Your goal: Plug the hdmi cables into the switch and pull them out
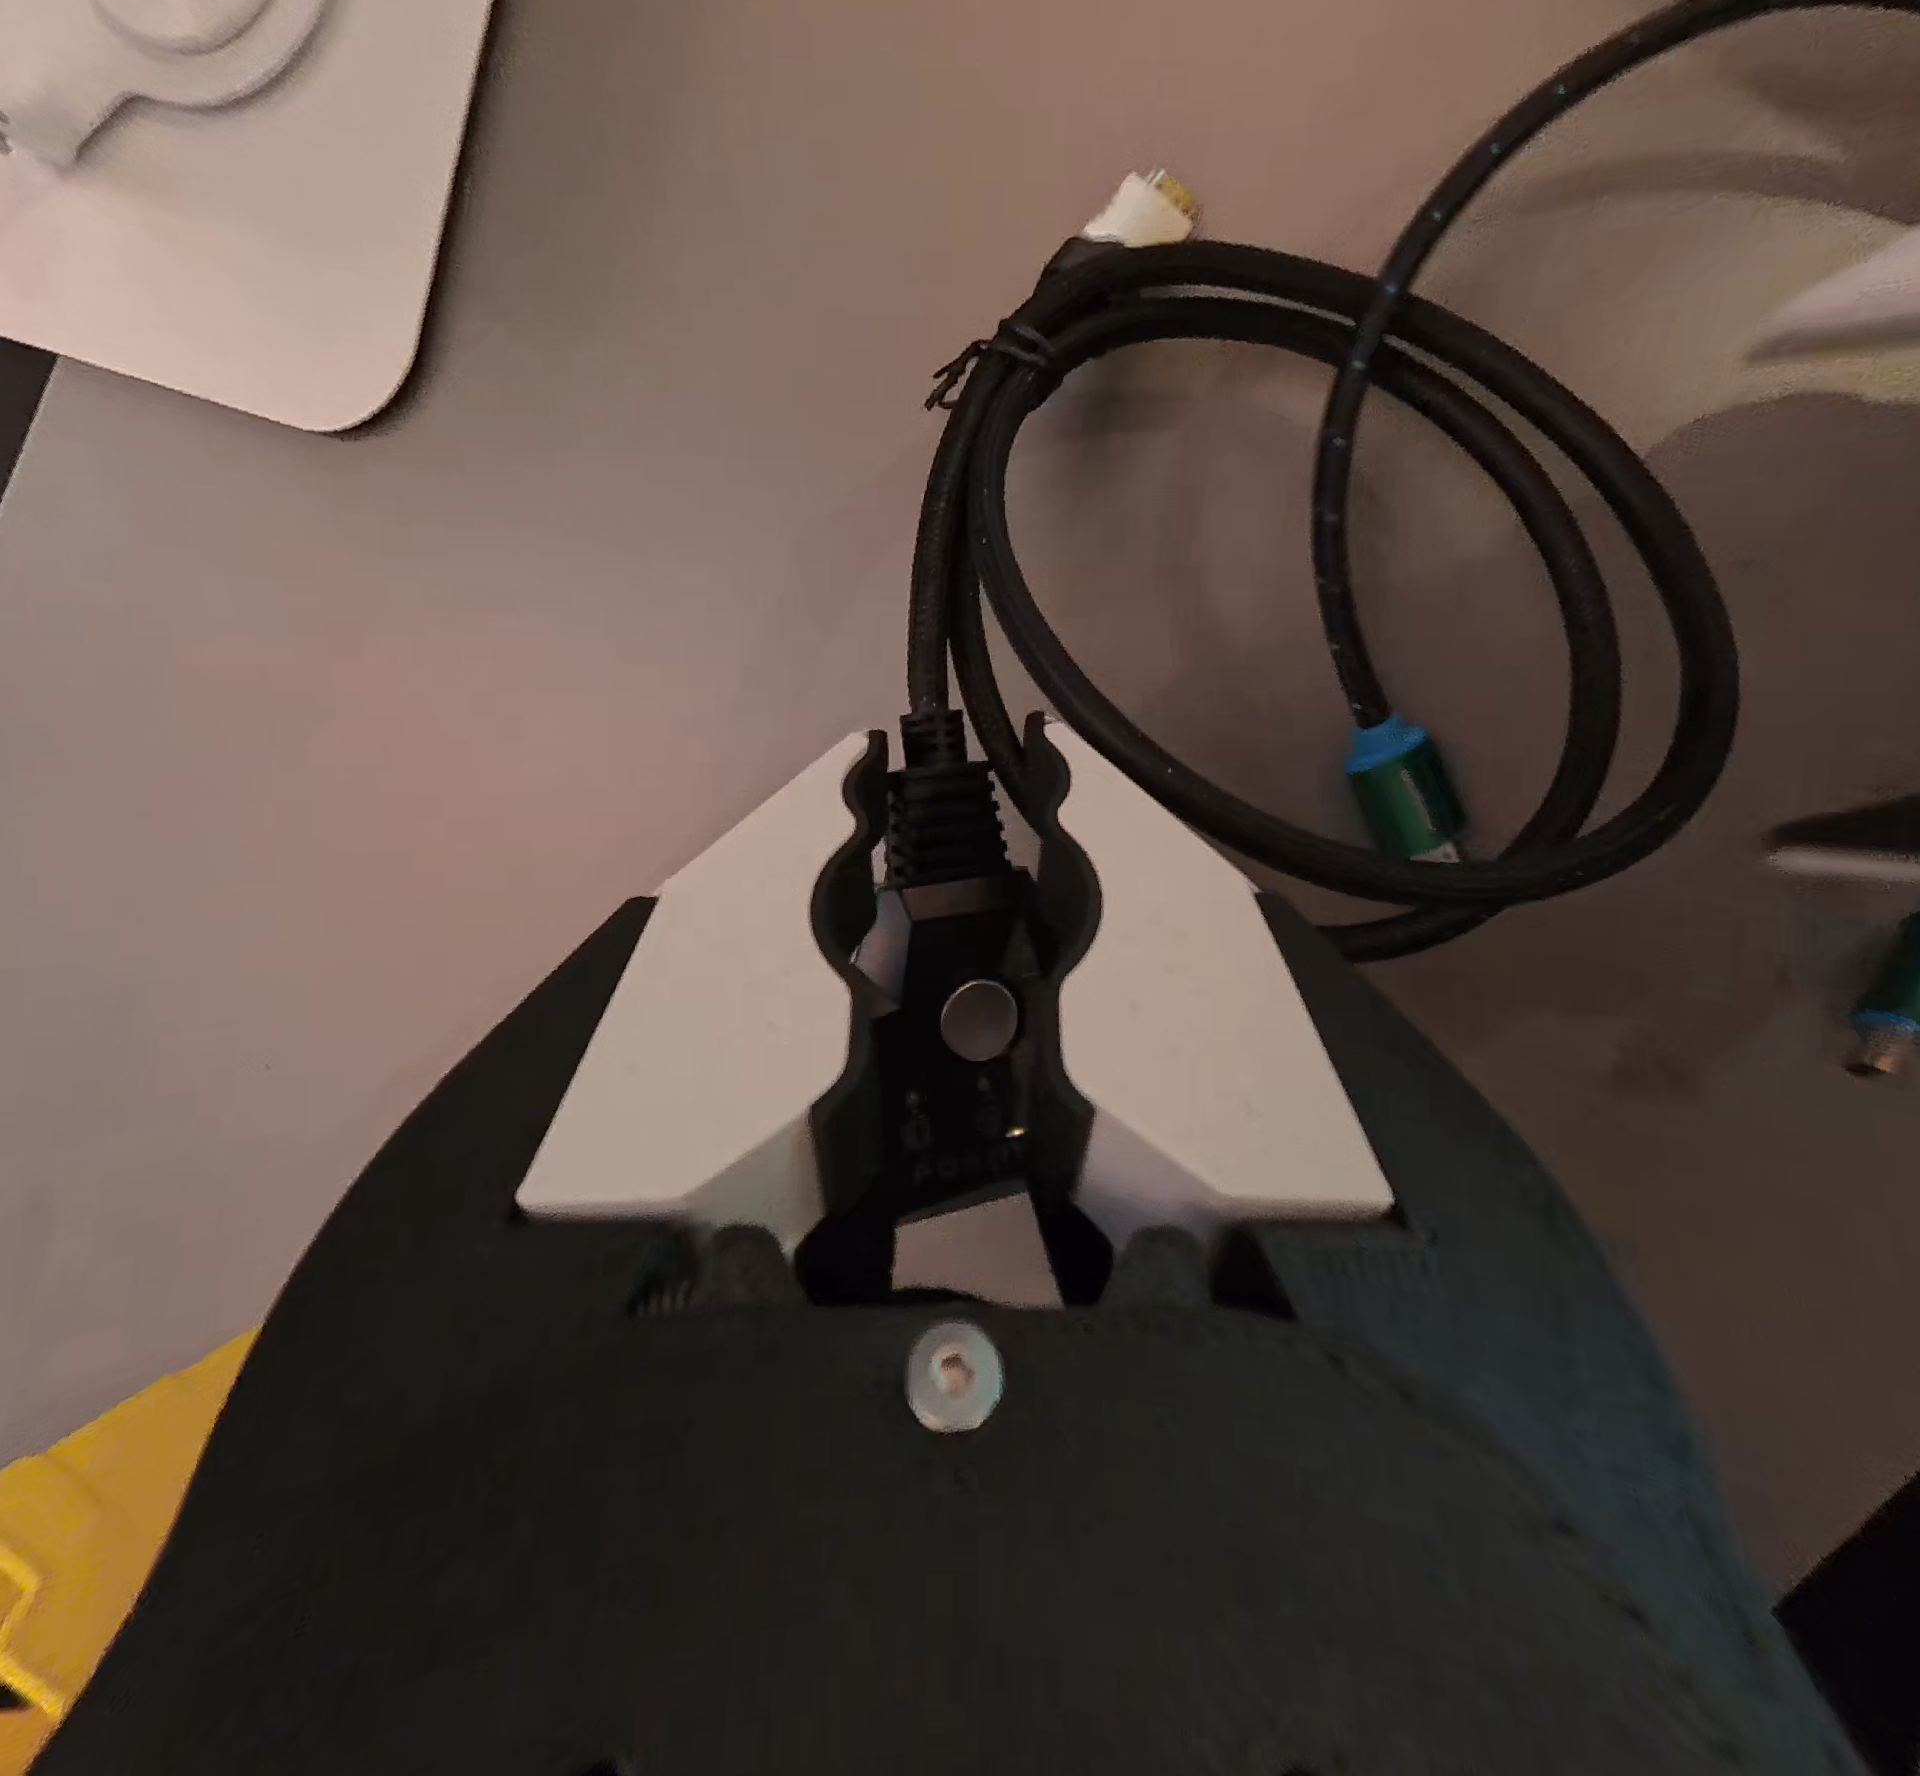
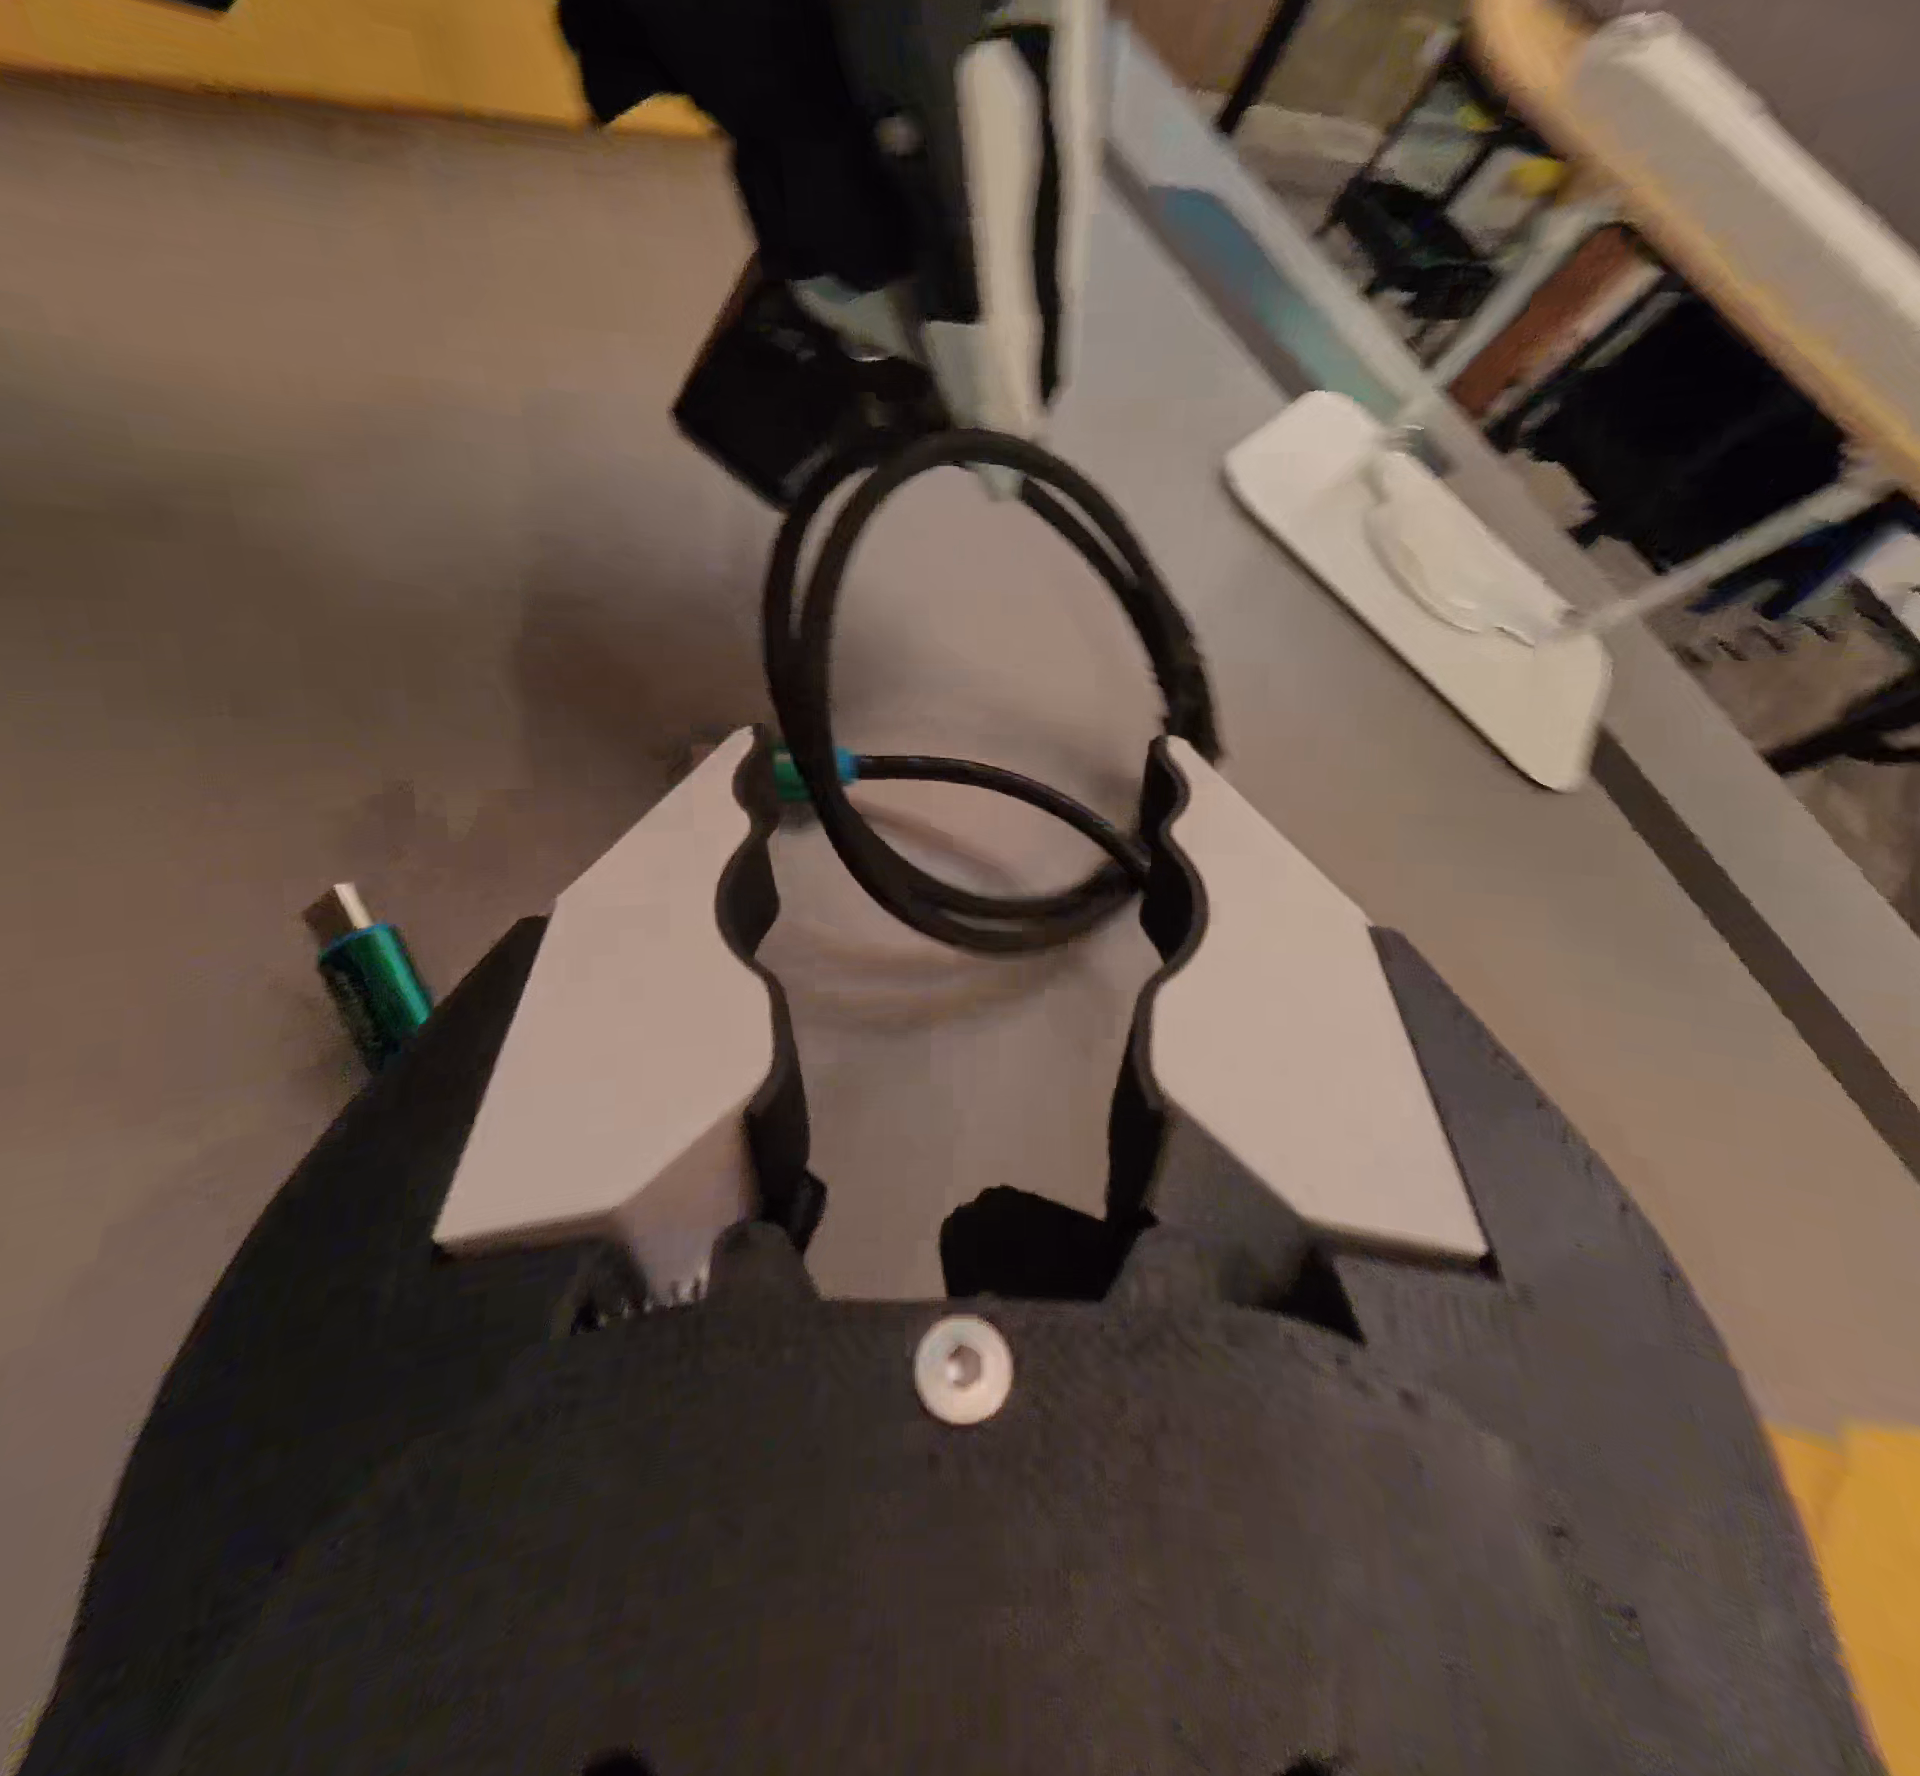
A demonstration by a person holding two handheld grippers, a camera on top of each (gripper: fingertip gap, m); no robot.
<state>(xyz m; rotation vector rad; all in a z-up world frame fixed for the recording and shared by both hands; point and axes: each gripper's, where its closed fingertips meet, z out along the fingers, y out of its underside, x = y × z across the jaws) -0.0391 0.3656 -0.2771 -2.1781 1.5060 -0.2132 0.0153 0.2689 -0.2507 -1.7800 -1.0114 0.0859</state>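
The left tool point(image 1: 951, 739) grips the black switch point(image 1: 951, 1051). The right tool point(image 2: 961, 760) is wide, maybe reaching. Next, grab a green plug point(image 1: 1403, 796).

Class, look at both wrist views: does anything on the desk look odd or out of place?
Yes: the coiled black cable is still bound by a twist tie, and its free plug appears to wear a pale cap, though the left gripper holds the switch.

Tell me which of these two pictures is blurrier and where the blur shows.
Right wrist view is blurrier: the left gripper and white lamp base smear. Left wrist view is sharp on the switch, smeared only at its right edge.
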